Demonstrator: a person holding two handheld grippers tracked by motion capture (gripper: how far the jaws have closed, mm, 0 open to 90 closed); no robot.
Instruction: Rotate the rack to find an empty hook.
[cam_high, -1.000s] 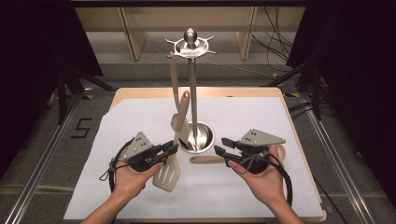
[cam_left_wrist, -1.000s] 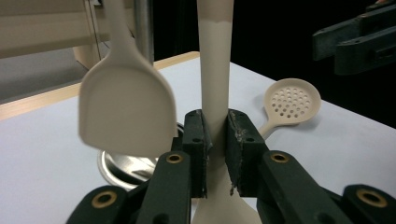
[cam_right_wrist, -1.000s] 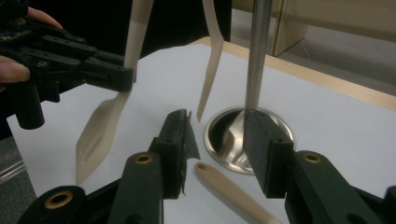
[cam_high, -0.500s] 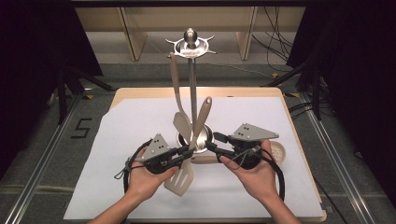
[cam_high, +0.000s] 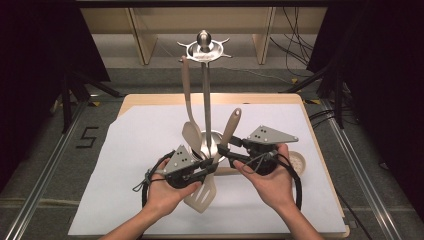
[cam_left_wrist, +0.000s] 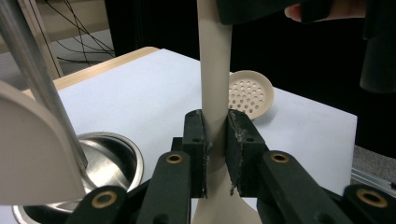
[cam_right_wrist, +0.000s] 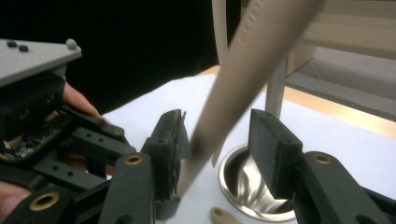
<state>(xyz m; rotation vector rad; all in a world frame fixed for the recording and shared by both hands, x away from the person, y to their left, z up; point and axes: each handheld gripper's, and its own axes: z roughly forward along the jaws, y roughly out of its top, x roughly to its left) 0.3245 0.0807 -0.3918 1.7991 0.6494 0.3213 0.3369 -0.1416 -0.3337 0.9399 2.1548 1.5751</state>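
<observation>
Beige plastic spatula (cam_high: 205, 192), held tilted above the white sheet (cam_high: 125, 165) on the bench (cam_high: 150, 99), blade low toward the person and handle rising up and away past the steel base of the utensil stand (cam_high: 204, 85). Left gripper (cam_high: 209, 167) clamped on the spatula's neck just above the blade; in the left gripper view both black fingers (cam_left_wrist: 195, 140) pressed flat against the handle, no gap on either side. Right gripper (cam_high: 225, 152) just beside it, higher up the same handle; fingers (cam_right_wrist: 273, 149) apart, having just been opening, with the handle passing between them, close against the one finger, clear of the other. Second beige utensil (cam_high: 187, 107) hanging from the stand's top ring, blade down near the round steel base (cam_left_wrist: 114, 154). Perforated beige skimmer (cam_left_wrist: 247, 93) lying flat on the sheet, beyond the right hand (cam_high: 270, 182), apart from the spatula. Left hand (cam_high: 167, 195) entering from the bottom edge of the high view. Wooden shelving (cam_high: 145, 30) behind the bench.
</observation>
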